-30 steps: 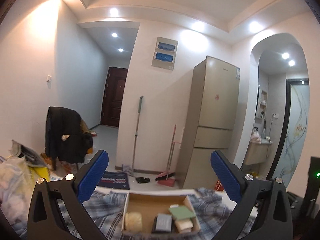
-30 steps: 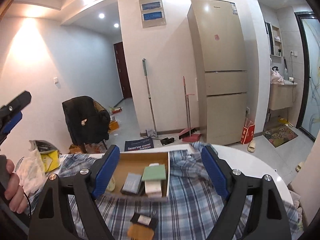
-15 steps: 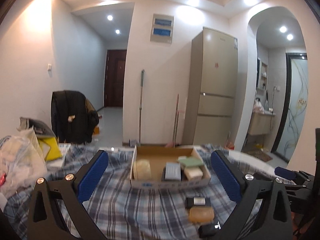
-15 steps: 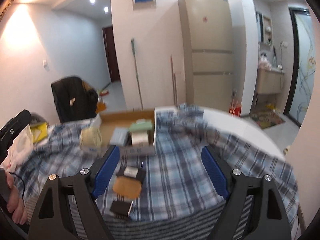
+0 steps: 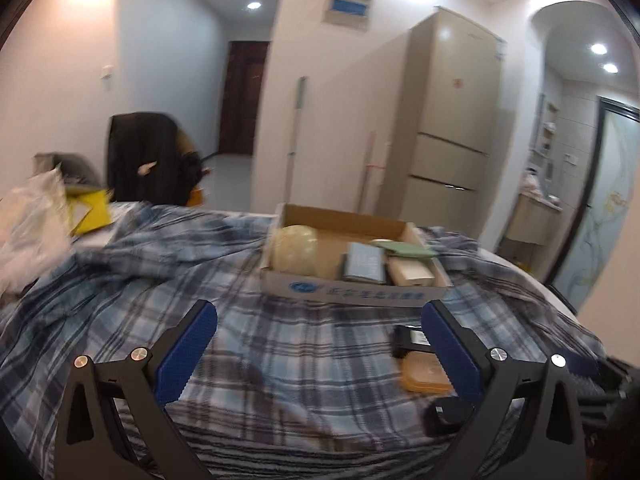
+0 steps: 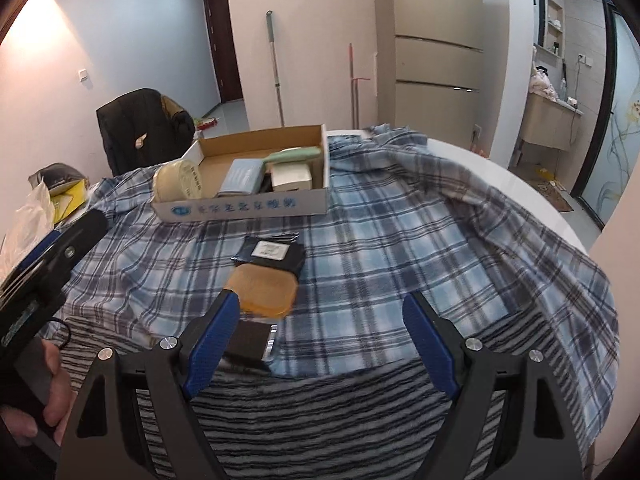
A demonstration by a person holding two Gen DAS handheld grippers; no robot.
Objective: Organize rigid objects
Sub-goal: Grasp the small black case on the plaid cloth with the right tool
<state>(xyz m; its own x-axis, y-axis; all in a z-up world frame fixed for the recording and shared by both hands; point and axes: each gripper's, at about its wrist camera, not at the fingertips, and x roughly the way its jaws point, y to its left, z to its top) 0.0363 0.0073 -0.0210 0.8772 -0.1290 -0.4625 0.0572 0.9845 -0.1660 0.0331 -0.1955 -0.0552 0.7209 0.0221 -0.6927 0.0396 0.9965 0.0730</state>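
Both the left gripper (image 5: 318, 342) and right gripper (image 6: 320, 334) gape empty above the plaid-clothed bench (image 6: 400, 240), where the shallow cardboard box (image 6: 244, 204) with blurred, unreadable blue print sits at twelve o'clock beyond an amber rectangular block (image 6: 264, 290).

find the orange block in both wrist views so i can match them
Left wrist: orange block low right, partly behind the right finger.
Right wrist: orange block low, left of centre, by the left finger.
Shared landmark: cardboard box beyond it on the plaid cloth.
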